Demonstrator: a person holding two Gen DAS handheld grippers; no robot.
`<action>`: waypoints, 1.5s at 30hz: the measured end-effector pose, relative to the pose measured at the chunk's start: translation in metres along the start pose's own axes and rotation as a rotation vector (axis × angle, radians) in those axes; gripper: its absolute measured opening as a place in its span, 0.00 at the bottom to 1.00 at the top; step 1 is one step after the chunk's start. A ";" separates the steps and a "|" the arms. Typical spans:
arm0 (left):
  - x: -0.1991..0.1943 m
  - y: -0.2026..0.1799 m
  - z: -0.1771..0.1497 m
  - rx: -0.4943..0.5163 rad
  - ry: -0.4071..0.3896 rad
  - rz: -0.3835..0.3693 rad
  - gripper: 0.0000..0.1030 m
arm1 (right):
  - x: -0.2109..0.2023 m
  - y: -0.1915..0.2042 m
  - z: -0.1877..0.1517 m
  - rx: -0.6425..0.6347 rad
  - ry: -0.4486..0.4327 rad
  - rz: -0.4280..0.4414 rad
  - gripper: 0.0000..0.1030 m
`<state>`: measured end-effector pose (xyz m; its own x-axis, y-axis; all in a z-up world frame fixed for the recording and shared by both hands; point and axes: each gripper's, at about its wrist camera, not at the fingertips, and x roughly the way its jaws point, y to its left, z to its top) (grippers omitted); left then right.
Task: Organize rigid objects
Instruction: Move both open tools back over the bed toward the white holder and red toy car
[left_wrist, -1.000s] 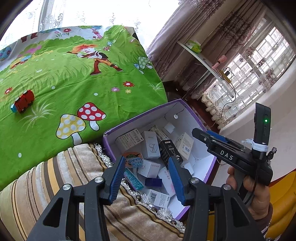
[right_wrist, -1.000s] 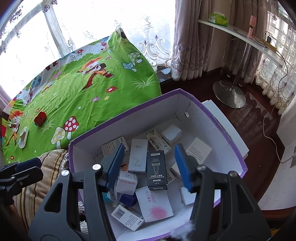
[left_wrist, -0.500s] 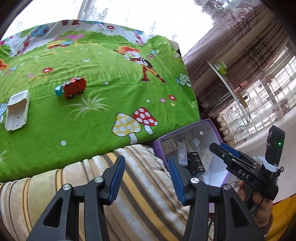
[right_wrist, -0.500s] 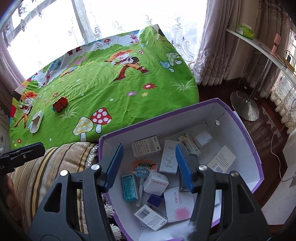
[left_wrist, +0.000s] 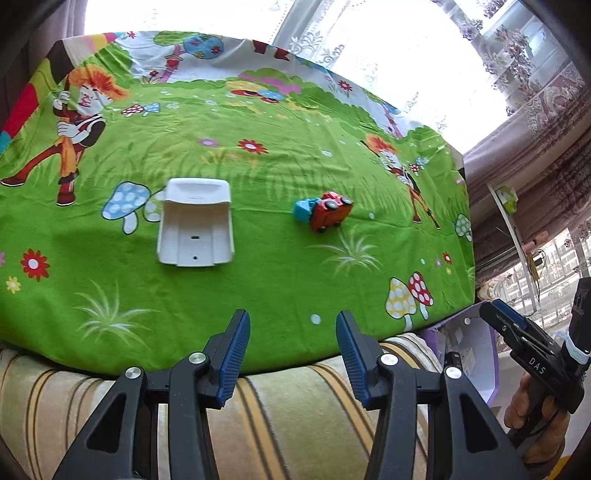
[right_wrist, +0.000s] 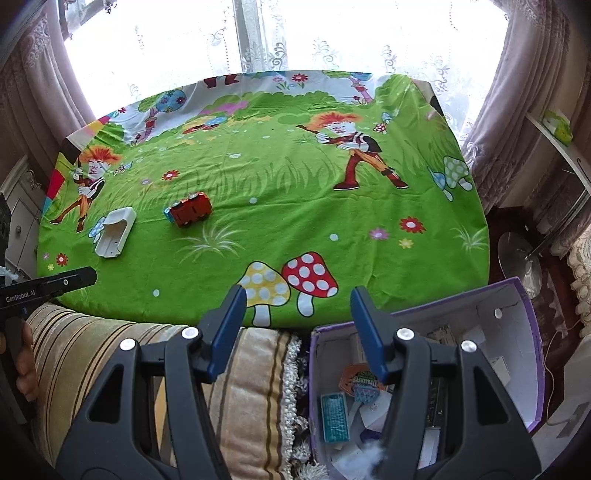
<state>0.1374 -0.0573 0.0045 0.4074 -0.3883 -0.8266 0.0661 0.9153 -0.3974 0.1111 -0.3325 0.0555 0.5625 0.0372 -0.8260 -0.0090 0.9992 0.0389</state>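
A: What is seen, biggest first?

B: A worktop (left_wrist: 258, 280) draped in a green cartoon cloth (right_wrist: 280, 206) is seen, with a striped cushion (right_wrist: 92, 354) at its near edge. Beside the cushion, a purple box (right_wrist: 532, 369) filled with small cartons is placed.

A: And on the cloth?

B: A white holder (left_wrist: 195, 223) is laid flat; a red toy car (left_wrist: 328, 214) is tipped on its side, well apart from it.

A: The claws?

B: The left claw (left_wrist: 291, 354) and right claw (right_wrist: 295, 328) are both released, nothing between the pads.
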 end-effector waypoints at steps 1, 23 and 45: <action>0.000 0.007 0.002 -0.011 0.000 0.011 0.48 | 0.003 0.005 0.004 -0.008 0.002 0.004 0.61; 0.031 0.057 0.041 -0.065 -0.010 0.184 0.69 | 0.105 0.092 0.091 -0.084 0.074 0.037 0.61; 0.058 0.042 0.063 0.010 -0.033 0.251 0.83 | 0.152 0.101 0.091 -0.115 0.130 0.069 0.61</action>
<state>0.2210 -0.0343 -0.0349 0.4414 -0.1448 -0.8856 -0.0320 0.9837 -0.1768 0.2712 -0.2276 -0.0153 0.4462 0.0996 -0.8894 -0.1422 0.9890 0.0394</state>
